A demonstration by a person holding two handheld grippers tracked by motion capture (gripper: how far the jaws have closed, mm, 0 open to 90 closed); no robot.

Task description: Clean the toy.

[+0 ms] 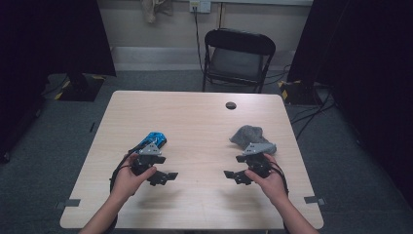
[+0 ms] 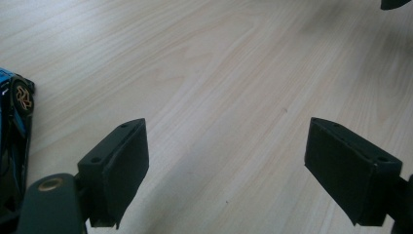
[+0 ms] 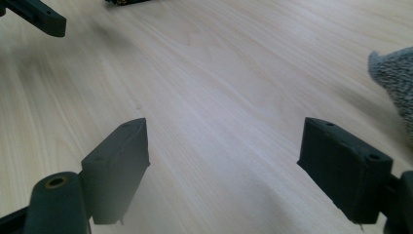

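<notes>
Table surface between both grippers is bare wood, with free room toward the far edge. Grey cloth lies just behind the right gripper. Blue toy car lies just behind the left gripper, its long axis diagonal, pointing far-right. Both grippers have jaws spread wide, grasping nothing.

table: holds all items below. car: on table, left half, just behind left gripper. cloth: on table, right half, just behind right gripper. grippers: near front edge, left and right of centre, tips turned toward each other, bare tabletop between them. hole: in tabletop, near far edge, right of centre. chair: on floor behind table.
</notes>
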